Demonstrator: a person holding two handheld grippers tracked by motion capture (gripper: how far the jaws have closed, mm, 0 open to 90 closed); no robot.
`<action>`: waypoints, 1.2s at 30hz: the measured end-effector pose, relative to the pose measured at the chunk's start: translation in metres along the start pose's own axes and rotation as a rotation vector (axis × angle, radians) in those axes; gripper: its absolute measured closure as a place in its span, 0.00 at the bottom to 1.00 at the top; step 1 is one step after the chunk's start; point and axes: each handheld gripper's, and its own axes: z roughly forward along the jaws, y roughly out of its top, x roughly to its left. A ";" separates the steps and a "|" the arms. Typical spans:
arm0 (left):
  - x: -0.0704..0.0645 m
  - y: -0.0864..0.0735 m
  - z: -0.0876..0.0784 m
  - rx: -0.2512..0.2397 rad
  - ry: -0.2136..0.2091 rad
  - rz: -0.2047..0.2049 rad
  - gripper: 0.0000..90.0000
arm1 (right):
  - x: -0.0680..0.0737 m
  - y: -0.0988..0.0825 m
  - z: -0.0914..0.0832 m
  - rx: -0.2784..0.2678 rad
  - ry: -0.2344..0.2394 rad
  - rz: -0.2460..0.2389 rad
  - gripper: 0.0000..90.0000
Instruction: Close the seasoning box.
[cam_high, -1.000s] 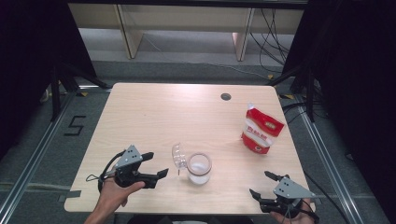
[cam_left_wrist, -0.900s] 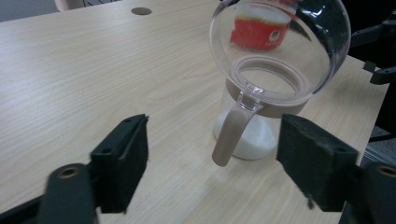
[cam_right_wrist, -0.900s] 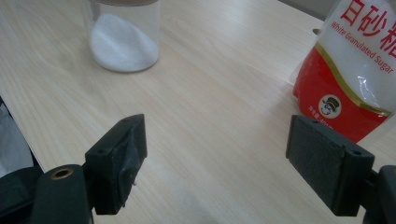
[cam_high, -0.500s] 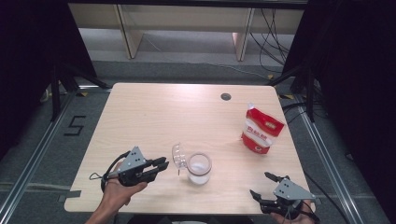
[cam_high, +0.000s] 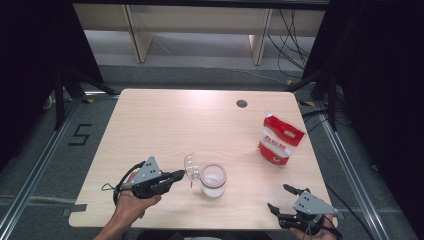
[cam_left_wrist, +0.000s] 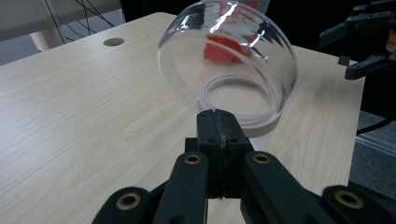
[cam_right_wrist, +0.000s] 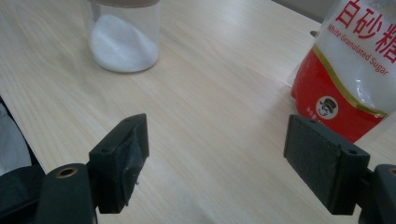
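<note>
A clear jar (cam_high: 213, 180) holding white sugar stands near the table's front middle, with its clear dome lid (cam_high: 191, 167) tipped up on its left side. My left gripper (cam_high: 181, 174) lies just left of the lid; its jaws have just closed and now meet. In the left gripper view the shut tips (cam_left_wrist: 216, 116) touch the lower edge of the lid (cam_left_wrist: 229, 60), and nothing shows between them. My right gripper (cam_high: 277, 196) rests open at the front right edge. From its own view, the right gripper (cam_right_wrist: 217, 144) faces the jar (cam_right_wrist: 123, 37) and a red-and-white sugar bag (cam_right_wrist: 355, 70).
The sugar bag (cam_high: 280, 137) stands at the right side of the wooden table (cam_high: 165, 125). A round cable hole (cam_high: 242, 103) sits near the far edge. Black frames and cables surround the table. The right gripper (cam_left_wrist: 369, 42) appears far off in the left gripper view.
The left gripper's jaws went from wide open to shut, and the hand edged slightly right toward the lid. The right gripper, jar and bag stayed put.
</note>
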 end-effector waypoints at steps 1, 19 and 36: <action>0.000 0.000 0.001 -0.009 0.000 -0.004 0.99 | 0.000 0.000 0.000 -0.002 -0.002 -0.005 0.26; -0.003 0.006 0.004 -0.010 -0.012 0.025 0.99 | -0.002 0.001 0.000 -0.003 -0.004 -0.027 0.26; -0.007 0.009 0.009 -0.012 -0.018 0.026 0.99 | -0.001 0.001 0.000 -0.003 -0.002 -0.024 0.27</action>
